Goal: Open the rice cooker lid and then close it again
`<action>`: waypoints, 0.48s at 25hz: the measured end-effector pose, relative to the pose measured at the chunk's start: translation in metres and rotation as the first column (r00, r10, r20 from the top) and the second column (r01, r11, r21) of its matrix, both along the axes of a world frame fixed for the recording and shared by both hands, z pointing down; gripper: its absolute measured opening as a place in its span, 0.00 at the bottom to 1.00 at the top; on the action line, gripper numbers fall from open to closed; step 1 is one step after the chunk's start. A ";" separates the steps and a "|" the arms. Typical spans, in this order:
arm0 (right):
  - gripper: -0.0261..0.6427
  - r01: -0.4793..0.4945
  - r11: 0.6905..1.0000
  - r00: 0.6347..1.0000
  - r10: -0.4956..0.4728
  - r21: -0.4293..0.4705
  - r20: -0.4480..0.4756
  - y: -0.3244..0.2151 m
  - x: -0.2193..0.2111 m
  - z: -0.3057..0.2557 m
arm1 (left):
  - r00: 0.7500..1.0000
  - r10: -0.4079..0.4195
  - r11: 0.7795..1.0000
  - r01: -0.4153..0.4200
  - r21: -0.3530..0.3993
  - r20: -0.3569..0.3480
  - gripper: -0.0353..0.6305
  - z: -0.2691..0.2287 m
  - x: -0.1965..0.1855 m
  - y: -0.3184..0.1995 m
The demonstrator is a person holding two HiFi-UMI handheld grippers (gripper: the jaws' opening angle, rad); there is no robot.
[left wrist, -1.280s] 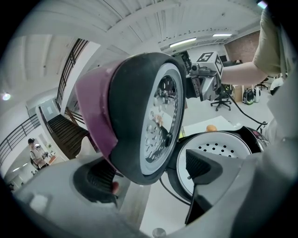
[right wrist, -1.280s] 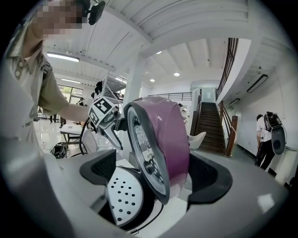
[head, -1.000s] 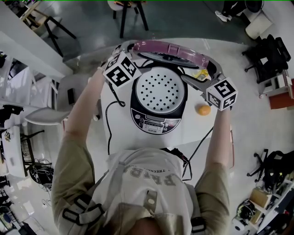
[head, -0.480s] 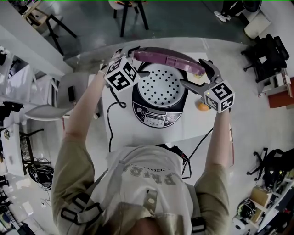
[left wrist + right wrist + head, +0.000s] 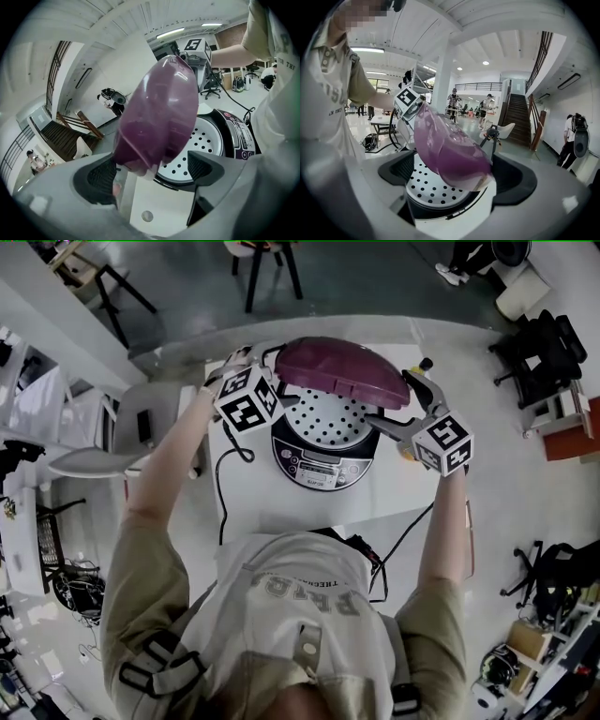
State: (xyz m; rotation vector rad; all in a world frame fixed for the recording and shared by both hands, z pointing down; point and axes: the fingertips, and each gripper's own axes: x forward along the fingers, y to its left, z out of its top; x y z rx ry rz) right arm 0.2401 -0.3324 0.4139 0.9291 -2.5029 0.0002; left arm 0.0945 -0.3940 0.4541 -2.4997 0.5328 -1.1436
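The rice cooker (image 5: 323,457) stands on the white table with its perforated inner plate (image 5: 328,418) showing. Its purple lid (image 5: 342,369) hangs half lowered, tilted over the pot. My left gripper (image 5: 269,371) is at the lid's left end and my right gripper (image 5: 403,401) at its right end. In the left gripper view the lid (image 5: 159,112) reaches between the wide jaws of the left gripper (image 5: 150,174), and neither pad clearly presses on it. The right gripper view shows the lid's rim (image 5: 450,150) inside the spread jaws of the right gripper (image 5: 454,180).
A black power cord (image 5: 222,493) runs down the white table (image 5: 272,507) on the cooker's left. A small orange fruit (image 5: 404,452) lies right of the cooker, under my right gripper. A white chair (image 5: 141,427) stands to the left, with stools beyond the table.
The lid has swung down from nearly upright to half lowered over the pot. Both grippers have come down and toward the person with it, staying at its two ends.
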 end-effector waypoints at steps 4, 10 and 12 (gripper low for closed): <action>0.79 0.010 1.000 1.000 -0.010 -0.015 -0.015 0.010 -0.003 0.007 | 1.000 0.015 1.000 -0.015 -0.004 0.027 0.78 0.008 -0.005 0.011; 0.80 0.016 0.999 0.999 -0.017 -0.033 -0.037 0.022 -0.003 0.016 | 0.997 0.036 0.999 -0.035 -0.013 0.064 0.80 0.016 -0.007 0.023; 0.81 0.019 0.999 0.998 -0.022 -0.044 -0.058 0.026 -0.005 0.020 | 0.995 0.047 0.999 -0.045 -0.015 0.083 0.80 0.019 -0.009 0.027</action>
